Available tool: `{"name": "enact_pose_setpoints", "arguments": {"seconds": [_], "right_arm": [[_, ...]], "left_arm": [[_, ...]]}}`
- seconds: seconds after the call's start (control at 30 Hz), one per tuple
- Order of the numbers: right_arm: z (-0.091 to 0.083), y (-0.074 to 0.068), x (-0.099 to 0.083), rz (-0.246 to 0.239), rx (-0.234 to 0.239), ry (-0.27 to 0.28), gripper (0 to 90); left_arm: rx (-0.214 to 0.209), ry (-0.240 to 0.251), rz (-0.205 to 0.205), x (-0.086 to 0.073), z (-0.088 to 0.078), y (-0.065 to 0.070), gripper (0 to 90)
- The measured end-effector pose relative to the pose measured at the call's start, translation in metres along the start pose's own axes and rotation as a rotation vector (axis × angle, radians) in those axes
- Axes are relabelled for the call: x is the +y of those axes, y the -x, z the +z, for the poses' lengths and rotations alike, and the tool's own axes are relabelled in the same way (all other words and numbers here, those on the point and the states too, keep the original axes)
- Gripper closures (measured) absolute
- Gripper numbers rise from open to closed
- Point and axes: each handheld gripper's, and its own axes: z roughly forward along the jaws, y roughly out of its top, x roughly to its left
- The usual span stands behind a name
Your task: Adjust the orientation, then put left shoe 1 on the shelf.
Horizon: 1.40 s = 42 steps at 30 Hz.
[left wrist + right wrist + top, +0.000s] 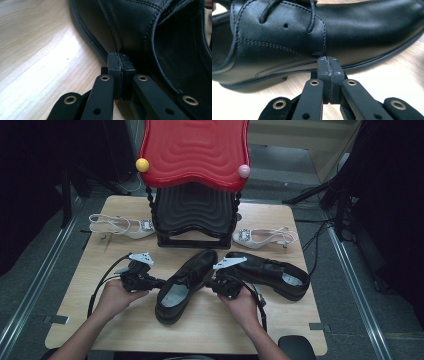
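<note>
A black leather lace-up shoe [182, 285] lies at an angle in the middle of the wooden table [100, 270]. My left gripper [158, 282] is shut with nothing between its jaws, and its tips [121, 61] touch the shoe's [140, 30] side near the heel opening. My right gripper [210, 285] is also shut and empty. Its tips [328, 63] rest against the other side of the shoe [287, 37], just below the laces. A second black shoe [270, 272] lies to the right of it.
A red and black stacked stand [195, 180] rises at the back centre of the table. One white slingback heel [122, 226] lies to its left and another [265, 237] to its right. Cables trail off the table's right side.
</note>
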Motion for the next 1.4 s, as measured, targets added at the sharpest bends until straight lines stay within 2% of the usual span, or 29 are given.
{"name": "enact_pose_setpoints", "arguments": {"seconds": [0.17,0.23,0.27,0.43,0.53,0.83,0.87,0.93,1.0,1.1,1.27,1.4], "right_arm": [[-0.005,0.007,-0.001,0.023,-0.015,0.0,90.0],[-0.007,0.01,-0.002,0.042,-0.021,0.0,90.0],[-0.008,0.012,-0.002,0.05,-0.026,0.001,90.0],[-0.013,0.02,-0.003,0.075,-0.034,0.007,90.0],[-0.015,0.022,-0.003,0.081,-0.041,0.009,90.0],[-0.021,0.029,-0.004,0.1,-0.071,0.01,90.0],[-0.022,0.031,-0.004,0.095,-0.071,0.014,90.0],[-0.024,0.033,-0.004,0.106,-0.064,0.017,90.0],[-0.027,0.034,-0.004,0.103,-0.066,0.027,88.5],[-0.031,0.034,-0.004,0.109,-0.06,0.036,85.8],[-0.039,0.036,-0.005,0.124,-0.056,0.05,77.0],[-0.046,0.035,-0.007,0.129,-0.053,0.054,72.7]], "left_arm": [[-0.025,-0.001,0.009,0.001,0.006,0.009,89.9],[-0.034,0.011,-0.001,0.001,0.013,0.017,89.3],[-0.034,0.011,-0.001,0.001,0.013,0.017,89.4],[-0.04,0.017,0.021,0.005,0.027,0.035,88.5],[-0.037,0.022,0.032,0.007,0.031,0.041,87.9],[-0.07,0.043,0.02,0.015,0.05,0.052,87.3],[-0.07,0.043,0.02,0.015,0.05,0.052,84.6],[-0.04,0.03,0.053,0.016,0.049,0.052,80.4],[-0.023,0.01,0.068,0.015,0.047,0.051,71.4],[-0.016,-0.004,0.069,0.015,0.045,0.051,59.3],[-0.008,-0.005,0.088,0.016,0.039,0.051,52.4],[-0.012,0.029,0.068,0.018,0.028,0.044,51.6]]}}
